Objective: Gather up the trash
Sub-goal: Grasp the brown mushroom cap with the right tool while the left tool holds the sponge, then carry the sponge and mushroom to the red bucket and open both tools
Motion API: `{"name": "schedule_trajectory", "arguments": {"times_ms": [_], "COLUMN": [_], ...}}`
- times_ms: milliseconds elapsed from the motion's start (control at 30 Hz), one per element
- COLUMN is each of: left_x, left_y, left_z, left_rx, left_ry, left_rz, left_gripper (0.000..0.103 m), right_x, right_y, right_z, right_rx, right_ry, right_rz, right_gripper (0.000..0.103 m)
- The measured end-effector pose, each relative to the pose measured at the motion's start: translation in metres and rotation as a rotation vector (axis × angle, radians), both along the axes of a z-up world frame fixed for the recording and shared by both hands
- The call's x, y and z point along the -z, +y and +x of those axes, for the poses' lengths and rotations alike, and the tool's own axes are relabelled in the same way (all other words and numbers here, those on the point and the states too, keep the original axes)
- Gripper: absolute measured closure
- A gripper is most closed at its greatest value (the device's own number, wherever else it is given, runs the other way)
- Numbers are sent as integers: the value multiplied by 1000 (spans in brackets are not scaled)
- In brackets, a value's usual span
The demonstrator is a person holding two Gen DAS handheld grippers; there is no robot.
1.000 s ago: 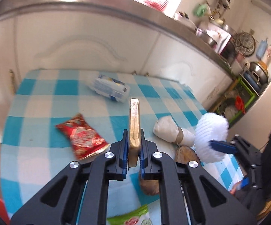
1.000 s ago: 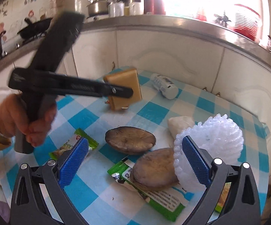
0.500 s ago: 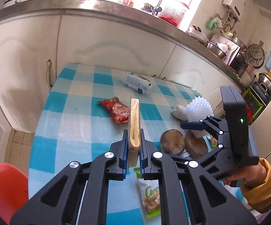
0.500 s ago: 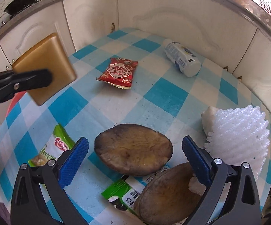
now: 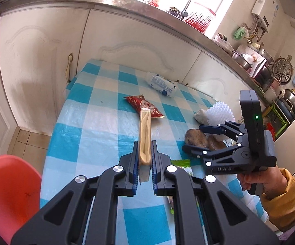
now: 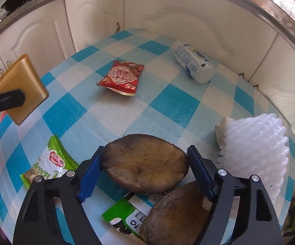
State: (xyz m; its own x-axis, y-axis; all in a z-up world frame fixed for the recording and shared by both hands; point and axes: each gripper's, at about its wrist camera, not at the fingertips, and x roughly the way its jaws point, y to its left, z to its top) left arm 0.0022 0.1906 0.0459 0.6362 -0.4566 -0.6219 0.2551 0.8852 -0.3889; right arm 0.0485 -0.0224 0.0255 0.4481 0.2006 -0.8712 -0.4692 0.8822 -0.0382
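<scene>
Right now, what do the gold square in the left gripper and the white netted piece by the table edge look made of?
The gold square looks like glossy plastic or metallised foil packaging: smooth sheen, rounded edges. The white netted piece looks like soft foam fruit netting: matte, open diamond mesh. Both are guesses from appearance.

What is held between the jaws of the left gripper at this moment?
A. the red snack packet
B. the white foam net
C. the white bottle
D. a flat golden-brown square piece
D. The left gripper is shut on the flat golden-brown square piece, seen edge-on in the left wrist view, while the red snack packet, white bottle and white foam net lie on the table.
</scene>
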Motion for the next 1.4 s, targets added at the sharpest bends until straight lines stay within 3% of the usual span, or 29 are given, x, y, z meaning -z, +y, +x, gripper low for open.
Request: {"name": "schedule_trajectory", "arguments": {"times_ms": [300, 767, 1100, 1400], "left_x": [10, -2, -8, 11], "left_y": [13, 61, 125, 174], "left_z": [-20, -53, -90, -111], "left_rx": [-28, -131, -275, -391], "left_ry": [20, -4, -9, 28], "left_rz": [-13, -47, -16, -12], "left_gripper": [92, 92, 92, 92], "right_x": [-9, -73, -107, -100], "right_y": [-1, 12, 91, 191], "right_z": [-6, -33, -54, -71], "right_rx": [20, 36, -123, -303], "right_ry": [-25, -136, -125, -34], "right_rz": [27, 133, 283, 342], "right_gripper": [24, 24, 24, 24]}}
